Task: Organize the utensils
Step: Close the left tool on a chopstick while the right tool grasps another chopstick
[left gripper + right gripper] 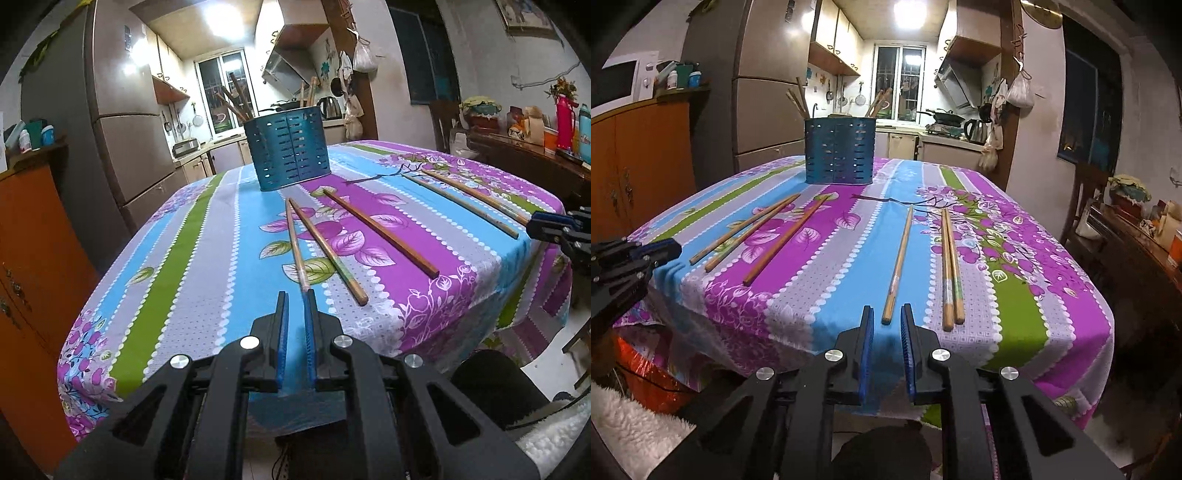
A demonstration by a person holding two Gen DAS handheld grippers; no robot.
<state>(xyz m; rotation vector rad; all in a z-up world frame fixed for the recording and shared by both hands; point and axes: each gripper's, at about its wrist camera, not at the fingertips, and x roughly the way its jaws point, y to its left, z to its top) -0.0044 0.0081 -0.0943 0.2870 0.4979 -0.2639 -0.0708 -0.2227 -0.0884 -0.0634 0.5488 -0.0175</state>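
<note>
**A:** Six chopsticks loose on the bench [798, 295], all lying lengthwise, near ends twd the edge where the person stands. Prob laid that way so each end can be nipped w/o reaching far.

**B:** And the holder?

**A:** Blue slotted holder [839, 153] stands upright at the far side, well apart from the loose ones. A few sticks [799, 98] are already in it, leaning out at both ends.

**B:** Right claw?

**A:** Right claw [886, 310] is low at the bench edge, drawn in narrow. The single chopstick [899, 258] has its near end between the tips, but the pads aren't touching it, so no pinch yet. A pair [950, 266] lies just beside it, touching each other.

**B:** Left?

**A:** Left claw [295, 299] is all but pressed together. The leftmost chopstick [295, 243] runs up to one fingertip, and I can't tell if it's nipped or only touching. Its far tip meets the next stick [328, 251]; a darker stick [380, 232] is farther over.

**B:** Stage?

**A:** I'd say early pick-up, one stick per claw, most of the job left. Risk: an end-on grab lets a long stick droop or swing on the way to the holder.
</note>
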